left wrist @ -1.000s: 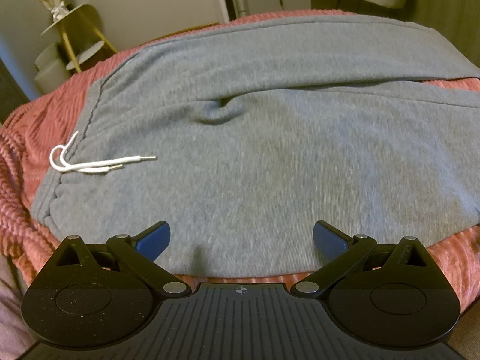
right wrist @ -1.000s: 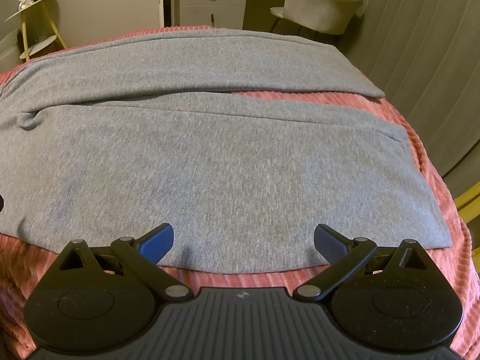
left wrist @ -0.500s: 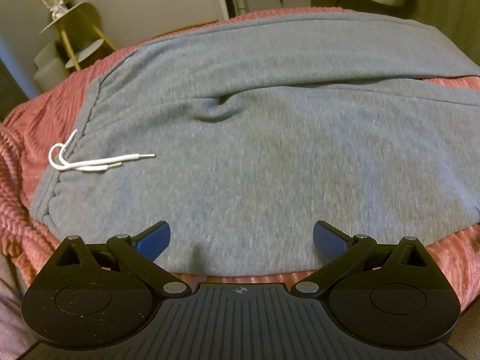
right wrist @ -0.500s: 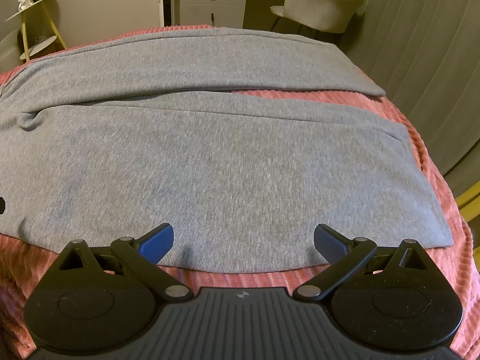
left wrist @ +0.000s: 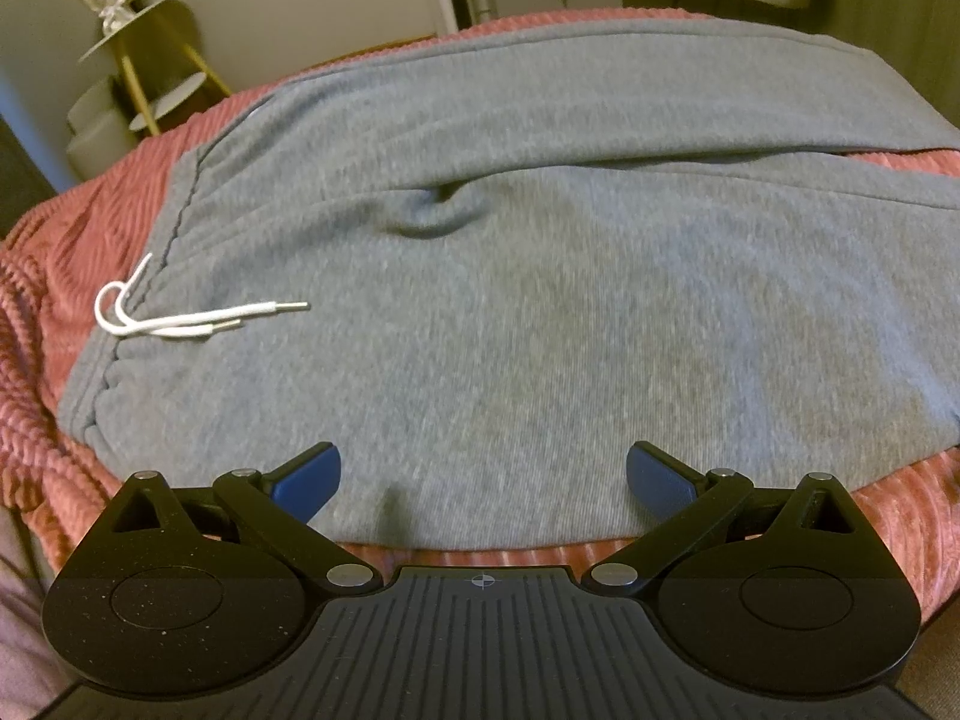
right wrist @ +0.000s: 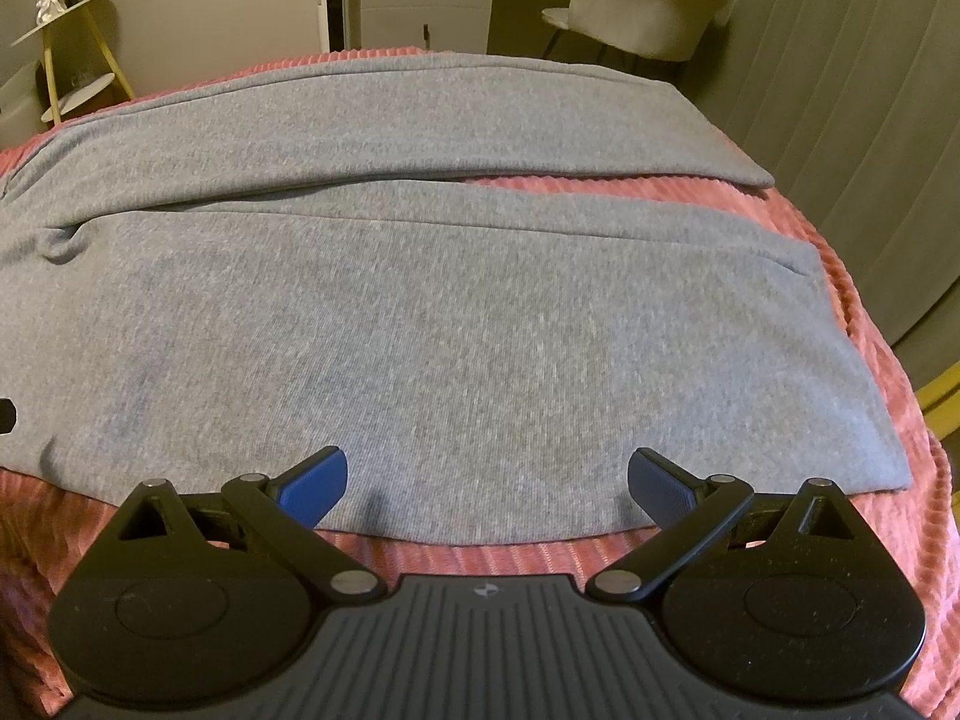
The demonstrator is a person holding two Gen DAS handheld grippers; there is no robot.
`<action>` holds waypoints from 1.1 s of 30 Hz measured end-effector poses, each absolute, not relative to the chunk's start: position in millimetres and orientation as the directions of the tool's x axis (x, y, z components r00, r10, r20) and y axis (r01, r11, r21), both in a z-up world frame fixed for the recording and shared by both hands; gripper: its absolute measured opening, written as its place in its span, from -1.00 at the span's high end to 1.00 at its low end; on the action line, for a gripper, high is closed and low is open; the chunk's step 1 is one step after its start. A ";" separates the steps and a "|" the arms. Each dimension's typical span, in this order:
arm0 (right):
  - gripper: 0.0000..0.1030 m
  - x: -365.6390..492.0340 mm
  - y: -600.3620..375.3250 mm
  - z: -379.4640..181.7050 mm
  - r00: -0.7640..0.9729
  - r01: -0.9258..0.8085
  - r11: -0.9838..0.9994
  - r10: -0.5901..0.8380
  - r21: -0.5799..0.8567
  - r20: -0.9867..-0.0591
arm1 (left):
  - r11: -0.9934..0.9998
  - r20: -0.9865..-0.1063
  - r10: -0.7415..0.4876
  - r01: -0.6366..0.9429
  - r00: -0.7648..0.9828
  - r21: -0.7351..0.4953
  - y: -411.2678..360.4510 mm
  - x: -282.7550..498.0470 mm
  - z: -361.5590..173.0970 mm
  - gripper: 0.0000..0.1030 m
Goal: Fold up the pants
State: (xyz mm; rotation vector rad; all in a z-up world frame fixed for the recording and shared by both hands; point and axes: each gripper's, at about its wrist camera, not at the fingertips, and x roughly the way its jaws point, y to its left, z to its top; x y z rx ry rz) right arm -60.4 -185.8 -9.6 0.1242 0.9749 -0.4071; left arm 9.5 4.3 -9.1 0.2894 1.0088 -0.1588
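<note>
Grey pants (left wrist: 540, 312) lie flat on the bed (left wrist: 54, 276), over its pink ribbed cover, waistband left, legs running right; white drawstring (left wrist: 180, 318) rests on the waist. Left gripper (left wrist: 483, 471) sits low at the near hem edge by the waist, jaws spread wide, holding nothing. Right gripper (right wrist: 487, 474) sits the same way over the near leg's near edge, jaws released. Far side: grey chair (right wrist: 648, 12), cabinet (right wrist: 426, 9), gold shelf stand (left wrist: 138, 60) far left. Nothing lies between jaws and cloth.
</note>
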 end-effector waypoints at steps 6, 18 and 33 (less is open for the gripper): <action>-0.94 -61.0 -187.7 -9.7 0.492 0.392 0.918 -0.269 -0.065 -0.828 | 0.951 -0.853 0.002 0.263 0.522 0.164 4.6 9.9 -9.8 -1.00; -0.94 -61.8 -191.7 -10.0 0.489 0.395 0.918 -0.251 -0.045 -0.836 | 0.950 -0.859 0.005 0.266 0.512 0.164 3.4 12.3 -11.9 -1.00; -0.94 -68.6 -192.5 -0.6 0.515 0.418 0.908 -0.264 -0.030 -0.815 | 0.971 -0.852 -0.022 0.212 0.524 0.106 14.8 13.0 5.9 -1.00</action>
